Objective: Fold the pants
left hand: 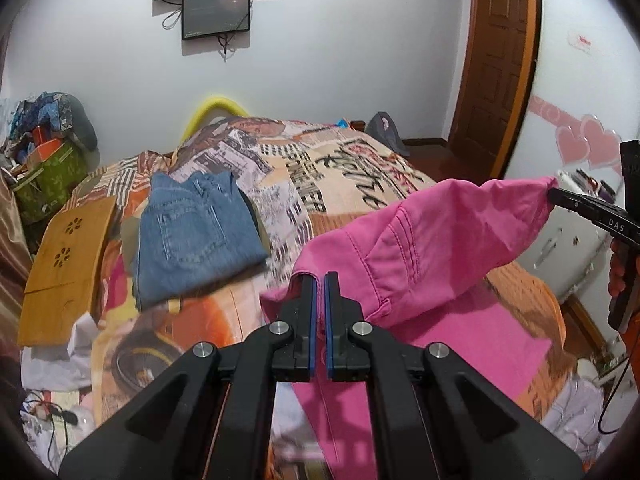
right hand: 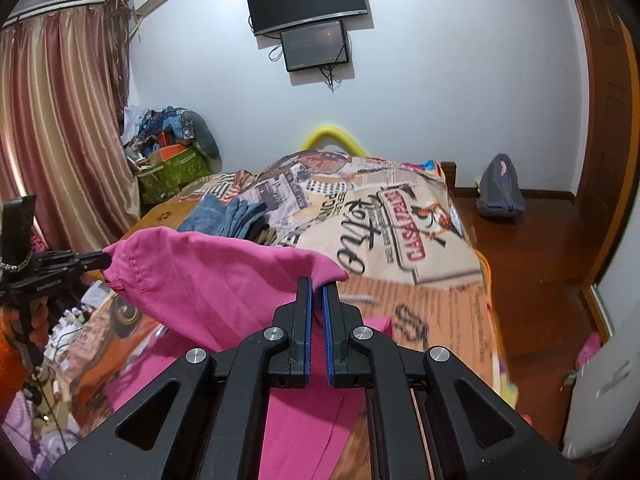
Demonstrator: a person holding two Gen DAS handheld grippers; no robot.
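Pink pants [left hand: 436, 240] hang stretched between my two grippers above the bed; the legs trail down onto the bedspread [left hand: 460, 344]. My left gripper [left hand: 320, 276] is shut on one corner of the waist end. My right gripper [right hand: 317, 282] is shut on the other corner of the pants [right hand: 208, 280]. In the left wrist view the right gripper [left hand: 554, 192] shows at the far right, pinching the pink cloth. In the right wrist view the left gripper [right hand: 106, 258] shows at the left, pinching the cloth too.
Folded blue jeans [left hand: 192, 236] lie on the patterned bedspread [left hand: 340, 176] further back. A wooden lap tray [left hand: 66, 264] sits at the bed's left edge. A cluttered pile [left hand: 44, 152] stands by the wall. A grey backpack [right hand: 500, 192] is on the wooden floor, right.
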